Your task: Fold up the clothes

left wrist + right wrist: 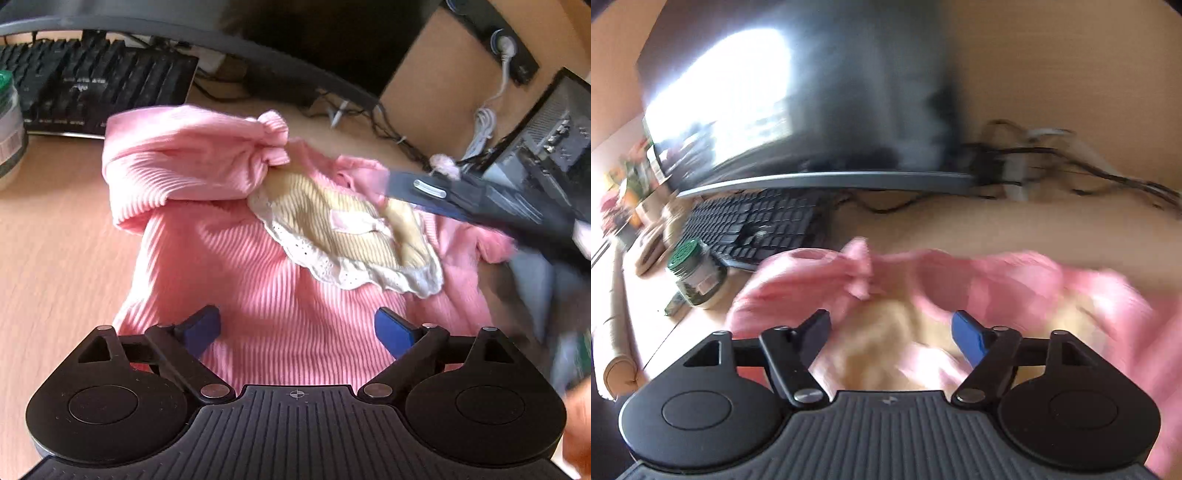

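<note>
Pink top (229,266) mid-frame on counter (55,258).
My left tool (297,328) and right tool (891,334) both gape wide, holding nothing.

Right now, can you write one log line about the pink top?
pink top: on desk, one sleeve folded in | left gripper: open | right gripper: open, above top

Black keyboard (753,225) lies ahead-left of the tongs on the wooden desk (923,229), beneath a monitor (798,110). Green-lidded jar (698,275) stands left; cables (1071,166) run ahead-right.
</note>
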`<state>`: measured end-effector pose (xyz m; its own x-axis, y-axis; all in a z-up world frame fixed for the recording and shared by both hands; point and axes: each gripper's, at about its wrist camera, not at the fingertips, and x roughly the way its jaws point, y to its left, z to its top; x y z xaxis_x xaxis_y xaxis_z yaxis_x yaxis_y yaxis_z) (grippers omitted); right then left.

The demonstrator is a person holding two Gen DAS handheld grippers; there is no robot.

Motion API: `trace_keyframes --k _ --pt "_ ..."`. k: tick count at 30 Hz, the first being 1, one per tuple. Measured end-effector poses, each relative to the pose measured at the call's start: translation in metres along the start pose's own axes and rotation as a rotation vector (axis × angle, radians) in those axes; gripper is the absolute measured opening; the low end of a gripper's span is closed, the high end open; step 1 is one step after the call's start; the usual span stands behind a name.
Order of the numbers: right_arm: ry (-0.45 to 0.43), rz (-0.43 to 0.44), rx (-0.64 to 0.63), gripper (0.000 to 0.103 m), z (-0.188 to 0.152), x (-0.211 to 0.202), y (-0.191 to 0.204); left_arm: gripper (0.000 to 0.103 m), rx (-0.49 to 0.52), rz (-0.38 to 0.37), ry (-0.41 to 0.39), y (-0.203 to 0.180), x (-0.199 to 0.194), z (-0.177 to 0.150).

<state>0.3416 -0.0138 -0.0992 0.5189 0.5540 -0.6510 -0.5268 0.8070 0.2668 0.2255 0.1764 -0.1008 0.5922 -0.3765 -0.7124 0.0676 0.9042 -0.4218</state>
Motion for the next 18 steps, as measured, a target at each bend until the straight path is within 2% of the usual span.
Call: trace_keyframes --k 1,3,4,8,9,11,13,15,18 --pt "0.003 -0.004 -0.016 0.07 0.005 0.014 0.005 0.096 0.006 -0.012 -0.002 0.001 -0.002 -0.002" --pt "0.004 -0.009 -0.035 0.058 0.014 0.036 0.014 0.1 0.028 -0.027 -0.007 0.001 -0.002 -0.005" --pt "0.006 -0.007 -0.056 0.055 0.017 0.046 0.018 0.1 0.041 -0.031 -0.009 0.0 -0.001 -0.006" --pt "0.018 0.021 -0.196 0.013 0.02 0.072 0.036 0.103 0.099 -0.029 -0.005 -0.005 -0.001 -0.012" --pt "0.01 0.019 -0.226 0.008 0.02 0.069 0.04 0.103 0.117 -0.03 -0.005 -0.006 -0.001 -0.014" --pt "-0.028 0.017 -0.258 0.005 0.022 0.051 0.047 0.103 0.141 -0.035 -0.004 -0.006 -0.002 -0.017" --pt "-0.083 0.006 -0.235 0.004 0.029 0.018 0.042 0.103 0.132 -0.048 0.0 -0.004 -0.003 -0.016" --pt "-0.13 -0.037 -0.207 0.004 0.032 -0.02 0.029 0.103 0.106 -0.058 0.012 -0.001 -0.002 -0.012" --pt "-0.142 -0.132 -0.181 0.004 0.022 -0.062 0.003 0.103 0.055 -0.081 0.029 0.004 -0.001 -0.005"
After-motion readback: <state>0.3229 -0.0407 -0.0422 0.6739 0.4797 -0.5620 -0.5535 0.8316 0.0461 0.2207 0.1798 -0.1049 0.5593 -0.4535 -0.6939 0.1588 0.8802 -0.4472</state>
